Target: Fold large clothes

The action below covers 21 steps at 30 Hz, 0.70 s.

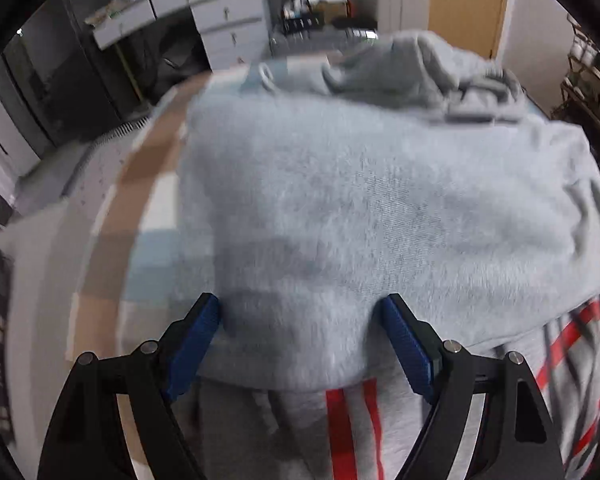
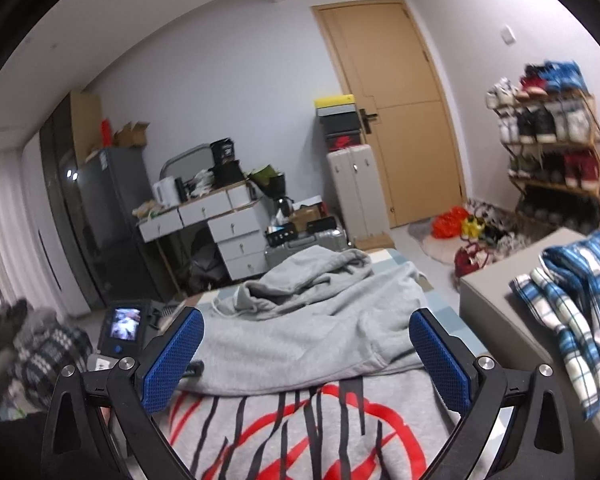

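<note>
A large grey hoodie [image 1: 360,200] lies spread on a bed, its lower part folded up over the body. Its red and black chest print [image 2: 300,420] shows below the fold line. The hood [image 2: 312,272] is bunched at the far end. My left gripper [image 1: 300,308] points steeply down over the folded edge, open wide. Grey cloth shows between its blue pads [image 1: 196,344], but they do not press it. My right gripper [image 2: 306,320] hovers nearly level above the print, open, with nothing held.
The hoodie rests on a checked bed cover [image 1: 156,208]. A blue plaid garment [image 2: 572,320] lies on a grey box [image 2: 496,300] at the right. A small lit screen [image 2: 122,328] is at the left. A desk with drawers [image 2: 220,224], suitcases and a shoe rack [image 2: 552,152] stand beyond.
</note>
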### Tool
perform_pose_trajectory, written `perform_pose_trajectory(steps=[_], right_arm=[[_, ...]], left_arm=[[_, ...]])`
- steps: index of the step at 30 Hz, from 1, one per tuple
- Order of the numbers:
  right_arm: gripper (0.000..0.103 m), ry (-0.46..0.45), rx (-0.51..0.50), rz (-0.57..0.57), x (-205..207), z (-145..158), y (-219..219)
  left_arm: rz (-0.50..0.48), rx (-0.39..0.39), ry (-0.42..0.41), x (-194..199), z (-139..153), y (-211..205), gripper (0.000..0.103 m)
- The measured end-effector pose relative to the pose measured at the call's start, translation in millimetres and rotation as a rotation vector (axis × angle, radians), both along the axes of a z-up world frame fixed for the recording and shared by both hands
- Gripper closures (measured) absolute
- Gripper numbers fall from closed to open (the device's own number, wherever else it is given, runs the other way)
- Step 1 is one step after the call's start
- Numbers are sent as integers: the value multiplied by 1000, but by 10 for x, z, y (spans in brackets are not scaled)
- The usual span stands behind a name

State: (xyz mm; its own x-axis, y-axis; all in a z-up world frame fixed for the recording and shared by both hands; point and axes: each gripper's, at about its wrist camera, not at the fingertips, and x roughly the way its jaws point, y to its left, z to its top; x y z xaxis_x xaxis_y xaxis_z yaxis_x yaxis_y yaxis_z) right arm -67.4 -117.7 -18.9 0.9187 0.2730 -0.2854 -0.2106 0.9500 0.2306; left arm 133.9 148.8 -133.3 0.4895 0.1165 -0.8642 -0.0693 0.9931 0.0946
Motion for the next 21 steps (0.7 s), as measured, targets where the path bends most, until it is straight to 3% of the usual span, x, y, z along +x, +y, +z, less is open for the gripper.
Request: perform_pose_trajectory(steps=[5,7,9,12,16,18,20,21], right_arm=[[0,14,-44,11,77,-53,109],[0,25,-42,14,114,-74,127],[0,36,-43,18,135,-99,126],[0,50,-48,22,153,-133,132],[0,71,-57,17,169,-187,120],[0,80,-56,10,174,-210,98],[0,95,-46,4,201,-229,64],[0,106,-36,4,218,-242,46]], left_arm=[[-21,41,-69,-138,160,-86,23],[-46,55,-160,-322,381,-163,23],[-70,136,-295,-667,699,-269,23],[-60,242,-403,-1019,1007,-417,23],[-69,207,-484,-1358,1247,-479,22],[-69,198,-515,-1522,1320,-531,14],[-67,193,-539,-1580,1339,-557,12],[-46,192,-598,-1495,1317,-482,12]])
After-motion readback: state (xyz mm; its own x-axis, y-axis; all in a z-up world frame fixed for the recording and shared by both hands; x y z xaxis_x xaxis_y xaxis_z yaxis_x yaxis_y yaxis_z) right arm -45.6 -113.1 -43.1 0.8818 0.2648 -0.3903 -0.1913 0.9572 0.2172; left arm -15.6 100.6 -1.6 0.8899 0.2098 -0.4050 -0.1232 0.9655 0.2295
